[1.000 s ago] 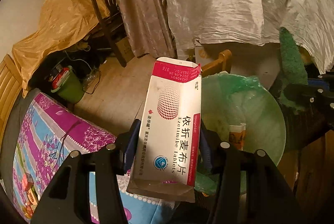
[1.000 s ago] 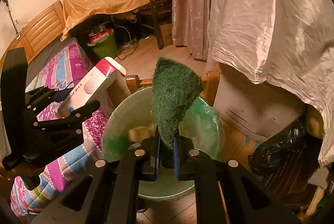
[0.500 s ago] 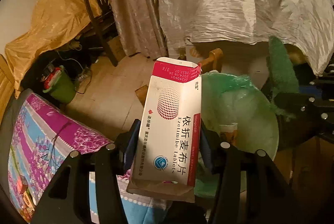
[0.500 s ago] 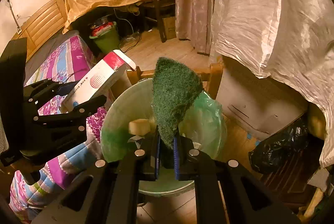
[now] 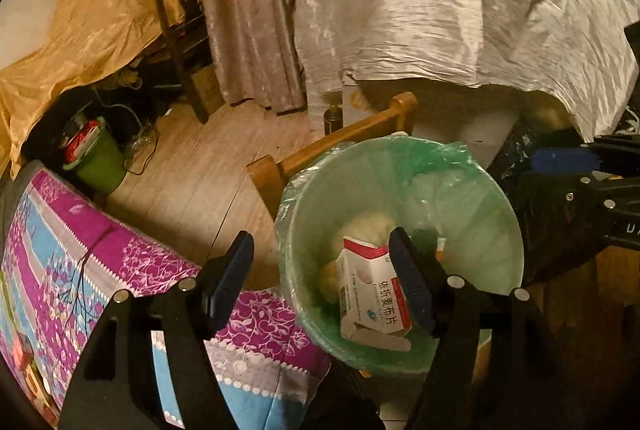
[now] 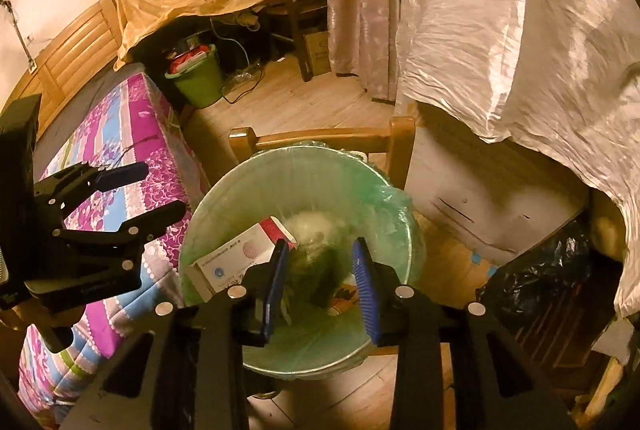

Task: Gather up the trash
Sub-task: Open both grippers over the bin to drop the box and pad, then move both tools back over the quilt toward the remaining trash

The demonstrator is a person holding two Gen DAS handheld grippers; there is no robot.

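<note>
Now both tongs — left tongs (image 5: 322,280) and right tongs (image 6: 322,286) — have just spread, empty, dropping the tablet box (image 5: 370,296) and green scouring pad (image 6: 320,270) into the lined bin (image 6: 208,213) at lower centre — both items collected.

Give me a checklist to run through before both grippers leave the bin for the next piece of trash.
1. Left gripper empty, jaws just opened: ok.
2. Medicine box inside the green-lined bin: ok, it leans against the inner wall.
3. Right gripper empty, jaws just opened: ok.
4. Green scouring pad in the bin: ok, a blurred dark green shape below the jaws.
5. Bin liner over the rim: ok.
6. More trash within reach: cannot tell.
</note>
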